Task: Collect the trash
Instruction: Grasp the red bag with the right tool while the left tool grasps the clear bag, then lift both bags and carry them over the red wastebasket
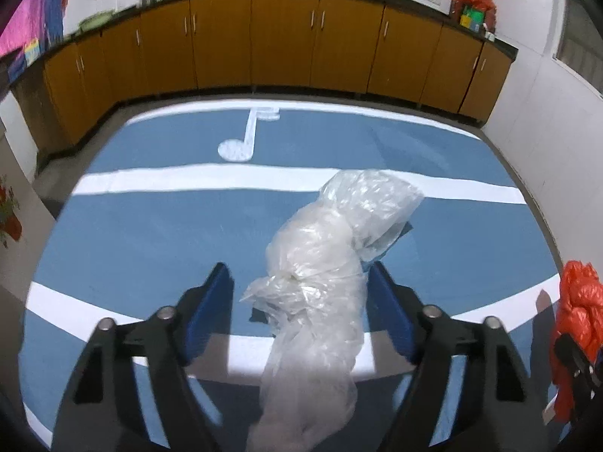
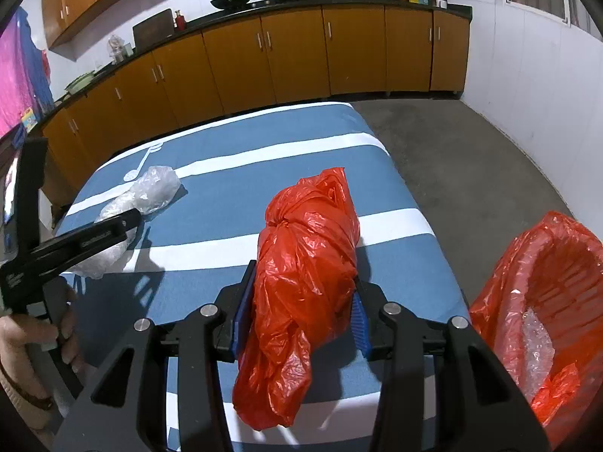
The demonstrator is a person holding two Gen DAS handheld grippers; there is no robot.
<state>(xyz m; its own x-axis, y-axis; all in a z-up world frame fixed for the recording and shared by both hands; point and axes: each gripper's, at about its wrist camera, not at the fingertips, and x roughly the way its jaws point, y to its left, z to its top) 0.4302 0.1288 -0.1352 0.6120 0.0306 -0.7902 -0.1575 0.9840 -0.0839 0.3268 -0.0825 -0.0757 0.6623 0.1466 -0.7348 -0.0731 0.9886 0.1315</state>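
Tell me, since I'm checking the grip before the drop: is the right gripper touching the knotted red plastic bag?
Touching. The right wrist view shows the right gripper with both blue pads pressed into the sides of the knotted red plastic bag.

clear plastic bag (image 1: 320,263): 1 | red plastic bag (image 2: 305,263): 1 | lined bin (image 2: 542,263): 1

The clear bag's (image 1: 312,282) lower end seems cut off by the frame edge.

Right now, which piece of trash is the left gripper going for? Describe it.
On the blue, white-striped table, look near the white music note. The clear plastic bag lies crumpled between the left gripper's open fingers. It is see-through; the other bag is red.
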